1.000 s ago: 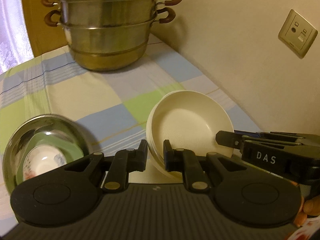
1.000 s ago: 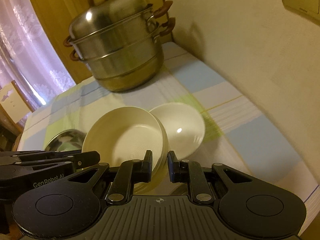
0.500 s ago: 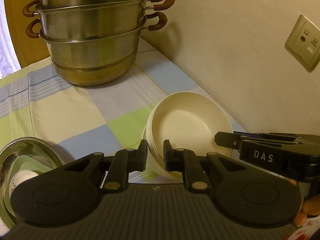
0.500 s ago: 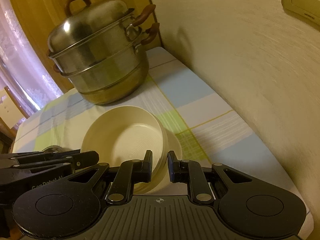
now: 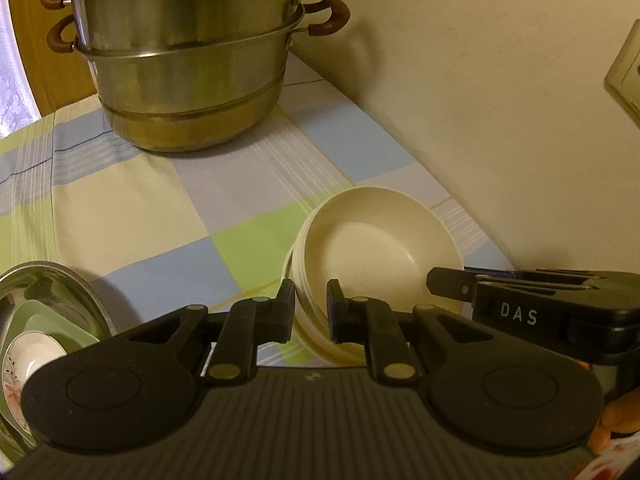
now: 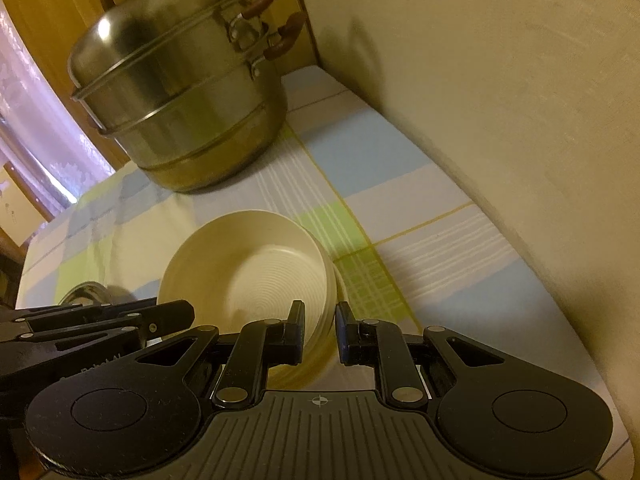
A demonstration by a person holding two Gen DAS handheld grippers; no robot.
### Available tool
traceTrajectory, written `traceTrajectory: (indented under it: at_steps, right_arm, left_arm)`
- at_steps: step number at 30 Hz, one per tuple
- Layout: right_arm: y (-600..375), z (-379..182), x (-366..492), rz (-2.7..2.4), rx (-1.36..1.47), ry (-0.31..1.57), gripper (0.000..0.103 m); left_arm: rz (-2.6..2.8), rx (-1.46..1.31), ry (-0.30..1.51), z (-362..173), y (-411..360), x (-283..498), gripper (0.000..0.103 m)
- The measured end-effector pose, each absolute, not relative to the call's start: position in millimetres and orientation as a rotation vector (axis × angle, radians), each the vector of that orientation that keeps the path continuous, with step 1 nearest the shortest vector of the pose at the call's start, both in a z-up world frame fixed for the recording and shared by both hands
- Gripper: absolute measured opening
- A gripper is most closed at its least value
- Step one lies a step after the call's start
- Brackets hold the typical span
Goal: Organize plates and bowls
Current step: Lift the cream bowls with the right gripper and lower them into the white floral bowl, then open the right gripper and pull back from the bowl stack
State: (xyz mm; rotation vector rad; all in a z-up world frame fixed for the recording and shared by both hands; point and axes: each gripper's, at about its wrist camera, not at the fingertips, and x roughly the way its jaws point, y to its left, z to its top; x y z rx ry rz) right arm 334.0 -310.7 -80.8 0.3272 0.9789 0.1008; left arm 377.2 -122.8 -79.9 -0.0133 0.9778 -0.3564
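A stack of cream ribbed bowls (image 5: pixel 376 248) hangs low over the checked tablecloth near the wall, held from both sides. My left gripper (image 5: pixel 311 312) is shut on the stack's near-left rim. My right gripper (image 6: pixel 320 332) is shut on the rim at the other side, and its tip (image 5: pixel 440 284) shows in the left wrist view. The stack (image 6: pixel 248 268) tilts slightly. A paler bowl's rim (image 6: pixel 340 280) shows just under its right side; whether they touch I cannot tell. The left gripper (image 6: pixel 176 312) reaches in from the lower left.
A tall steel steamer pot (image 5: pixel 188 72) with brown handles stands at the back. A steel basin (image 5: pixel 72 292) at the left holds a green dish (image 5: pixel 48 316) and a flowered bowl (image 5: pixel 28 360). The wall (image 6: pixel 500 120) runs close along the right, with a socket (image 5: pixel 628 76).
Both grippers carried the cream stack toward the wall and lower. The white bowl that lay beside the stack is now almost covered by it. The steamer pot looms closer.
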Motion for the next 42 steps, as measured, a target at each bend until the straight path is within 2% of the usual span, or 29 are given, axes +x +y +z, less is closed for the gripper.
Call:
traceTrajectory:
  at_steps: [26, 28, 30, 32, 42]
  right_arm:
    - [-318, -81, 332, 0.16, 0.315, 0.954, 0.018]
    - [-319, -77, 330, 0.171, 0.317, 0.941, 0.02]
    - [-321, -74, 328, 0.176, 0.322, 0.934, 0.033]
    - [-322, -71, 324, 0.18, 0.324, 0.924, 0.039]
    - [-328, -54, 293, 0.203, 0.345, 0.889, 0.045]
  left_arm:
    - [-0.304, -0.042, 1.01, -86, -123, 381, 0.017]
    - [-0.297, -0.045, 1.005, -82, -122, 378, 0.017]
    - [-0.291, -0.046, 1.0, -78, -121, 375, 0.017]
    - [-0.284, -0.049, 0.995, -73, -119, 371, 0.017]
    - [-0.256, -0.023, 0.988, -52, -112, 334, 0.018]
